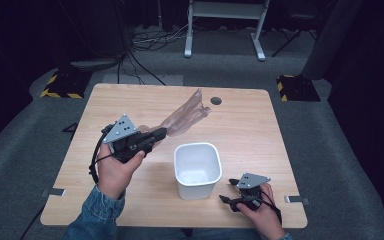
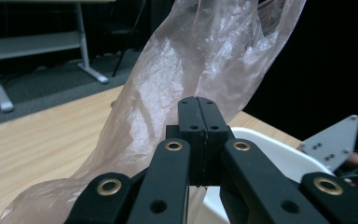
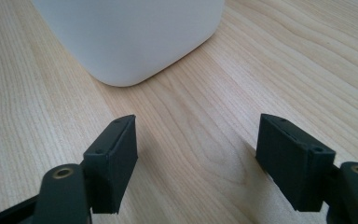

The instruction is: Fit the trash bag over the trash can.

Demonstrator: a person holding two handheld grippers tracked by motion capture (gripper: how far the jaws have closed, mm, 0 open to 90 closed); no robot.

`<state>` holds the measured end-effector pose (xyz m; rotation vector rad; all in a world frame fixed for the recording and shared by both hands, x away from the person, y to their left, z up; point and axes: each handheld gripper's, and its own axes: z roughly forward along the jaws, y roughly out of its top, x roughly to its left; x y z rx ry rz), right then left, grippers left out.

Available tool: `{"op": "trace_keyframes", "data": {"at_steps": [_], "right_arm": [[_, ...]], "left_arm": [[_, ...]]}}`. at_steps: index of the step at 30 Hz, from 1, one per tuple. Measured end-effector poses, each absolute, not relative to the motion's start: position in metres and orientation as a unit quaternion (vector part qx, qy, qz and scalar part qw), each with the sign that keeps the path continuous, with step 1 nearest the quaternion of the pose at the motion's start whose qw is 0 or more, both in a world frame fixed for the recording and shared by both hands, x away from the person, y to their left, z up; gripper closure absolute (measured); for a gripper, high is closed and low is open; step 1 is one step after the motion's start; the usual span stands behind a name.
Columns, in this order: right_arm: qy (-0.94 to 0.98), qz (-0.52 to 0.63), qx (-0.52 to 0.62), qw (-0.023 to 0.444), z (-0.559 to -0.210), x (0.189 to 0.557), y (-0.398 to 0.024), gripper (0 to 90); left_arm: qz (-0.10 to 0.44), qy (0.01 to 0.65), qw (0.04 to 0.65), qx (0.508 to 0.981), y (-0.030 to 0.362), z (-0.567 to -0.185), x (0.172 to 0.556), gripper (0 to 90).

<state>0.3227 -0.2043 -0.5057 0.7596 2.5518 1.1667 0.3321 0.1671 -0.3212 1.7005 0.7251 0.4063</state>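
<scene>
Holding a thin translucent plastic bag point(image 2: 186, 70) in my left claw point(image 1: 161, 133); jaws fully together, film pinched at the tips, as the left gripper view shows with the two black pads meeting flat and the bag rising from between them. In the high view the bag stretches up and away from the claw tips toward the far side of the table point(image 1: 260, 125), most of it off the surface; its lower end drapes back toward the wood in the left gripper view. Film is crinkled, faintly pinkish-brown, see-through.

White bin point(image 1: 197, 170): upright on the table, near the front edge, between my two hands. Rounded square mouth, open. Bag sits beyond and to the left of it, not over the mouth from what the high view gives.

Right claw point(image 1: 230, 201): jaws standing wide apart, nothing between them. It lies low at the table, just beside the bin's front right corner. Right gripper view looks along the wood grain at the bin's white wall point(image 3: 130, 37); pads clear of the bin.

Small dark round hole point(image 1: 216, 100) in the tabletop near the far edge, close to the bag's upper end.
</scene>
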Motion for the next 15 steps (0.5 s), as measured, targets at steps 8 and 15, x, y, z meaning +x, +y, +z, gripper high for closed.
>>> {"op": "trace_keyframes", "data": {"at_steps": [8,15], "right_arm": [[0.873,0.398,0.258,0.117,-0.506,0.323,-0.205,28.9],[0.874,0.399,0.254,0.113,-0.506,0.324,-0.205,28.9]], "left_arm": [[0.164,0.285,0.597,0.732,0.149,-0.305,0.314,90.0],[0.155,0.243,0.596,0.75,0.119,-0.297,0.289,90.0]]}}
